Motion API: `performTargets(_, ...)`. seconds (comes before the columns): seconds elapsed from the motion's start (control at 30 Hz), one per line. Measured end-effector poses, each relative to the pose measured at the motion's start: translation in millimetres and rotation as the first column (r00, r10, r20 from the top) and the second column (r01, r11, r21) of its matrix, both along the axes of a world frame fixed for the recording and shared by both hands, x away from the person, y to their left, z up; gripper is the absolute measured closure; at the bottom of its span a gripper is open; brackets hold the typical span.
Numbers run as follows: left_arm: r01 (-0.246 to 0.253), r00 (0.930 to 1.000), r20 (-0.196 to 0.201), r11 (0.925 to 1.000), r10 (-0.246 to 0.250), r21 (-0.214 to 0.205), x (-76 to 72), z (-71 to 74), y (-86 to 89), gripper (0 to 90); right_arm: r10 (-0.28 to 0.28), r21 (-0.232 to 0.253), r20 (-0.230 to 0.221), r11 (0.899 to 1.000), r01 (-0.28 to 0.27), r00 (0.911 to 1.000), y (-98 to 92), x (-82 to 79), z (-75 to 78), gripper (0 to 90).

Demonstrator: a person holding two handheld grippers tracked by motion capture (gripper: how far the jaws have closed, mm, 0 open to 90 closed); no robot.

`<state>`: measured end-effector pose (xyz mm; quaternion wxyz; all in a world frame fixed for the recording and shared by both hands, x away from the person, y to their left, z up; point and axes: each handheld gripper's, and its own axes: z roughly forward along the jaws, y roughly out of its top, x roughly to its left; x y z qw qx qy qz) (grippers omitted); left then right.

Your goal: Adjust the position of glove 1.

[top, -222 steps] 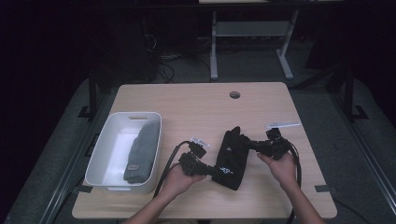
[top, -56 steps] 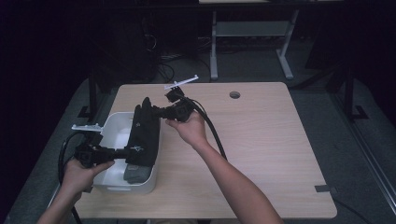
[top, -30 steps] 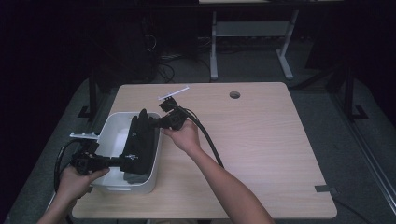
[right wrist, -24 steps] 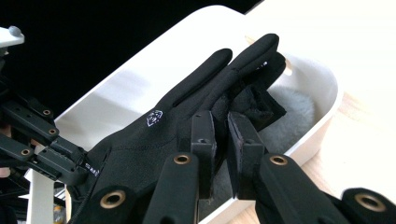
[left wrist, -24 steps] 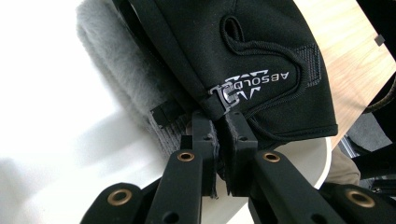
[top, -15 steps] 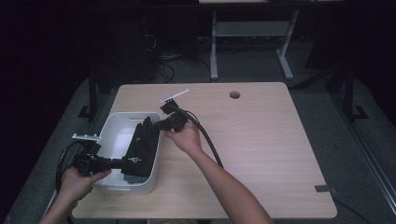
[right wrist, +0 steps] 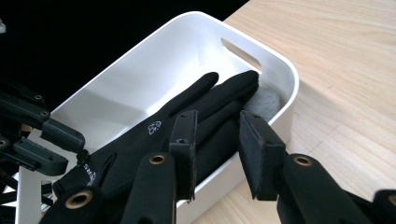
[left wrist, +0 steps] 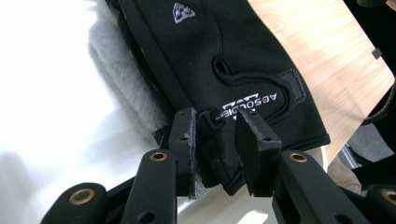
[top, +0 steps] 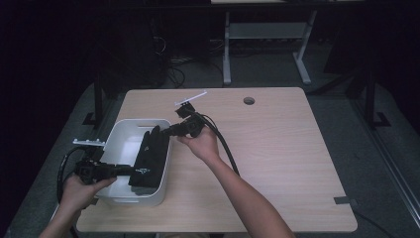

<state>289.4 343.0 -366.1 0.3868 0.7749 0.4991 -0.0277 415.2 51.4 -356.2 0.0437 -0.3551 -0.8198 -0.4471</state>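
Observation:
A black glove (top: 151, 156) lies lengthwise in the white bin (top: 126, 126), on top of a grey fuzzy piece (right wrist: 264, 100). My left gripper (top: 121, 170) is at the glove's cuff end. In the left gripper view the cuff (left wrist: 224, 51) sits loosely between the pads of my left gripper (left wrist: 217, 123), whose jaws have just been opening. My right gripper (top: 166, 133) hovers at the fingertip end, over the bin's far rim. Its jaws (right wrist: 217, 121) have just been opening too, and the glove's fingers (right wrist: 219, 93) lie free beneath them.
The bin stands at the left front of the wooden table (top: 277, 148), close to its edge. A cable hole (top: 248, 100) is at the table's back. Dark floor and a white table frame (top: 228, 54) lie beyond. My left gripper's body (right wrist: 32, 126) shows at the bin's other end.
The glove has sunk from being held up between both grippers to lying in the bin. Both pairs of jaws have spread apart; the hands have barely shifted.

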Motion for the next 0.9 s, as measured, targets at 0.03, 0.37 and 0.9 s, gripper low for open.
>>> performTargets(0.03,0.000,1.0000,0.002,1.0000,0.000,0.001,0.2,1.5,-0.5,68.0,-0.004,0.004,-0.002,1.000,0.004,1.0000,-1.3,-0.2,0.7,66.2)
performTargets(0.37,0.014,0.9994,0.031,0.9999,-0.014,0.003,3.2,12.6,-9.8,67.8,-0.042,0.013,0.011,0.999,0.042,0.9991,-23.9,-0.1,9.3,63.1)
performTargets(0.9,0.048,0.9967,0.066,0.9988,-0.047,-0.009,8.9,27.7,-34.1,65.8,-0.071,0.049,0.031,0.996,0.069,0.9970,-60.7,-3.9,19.4,52.1)
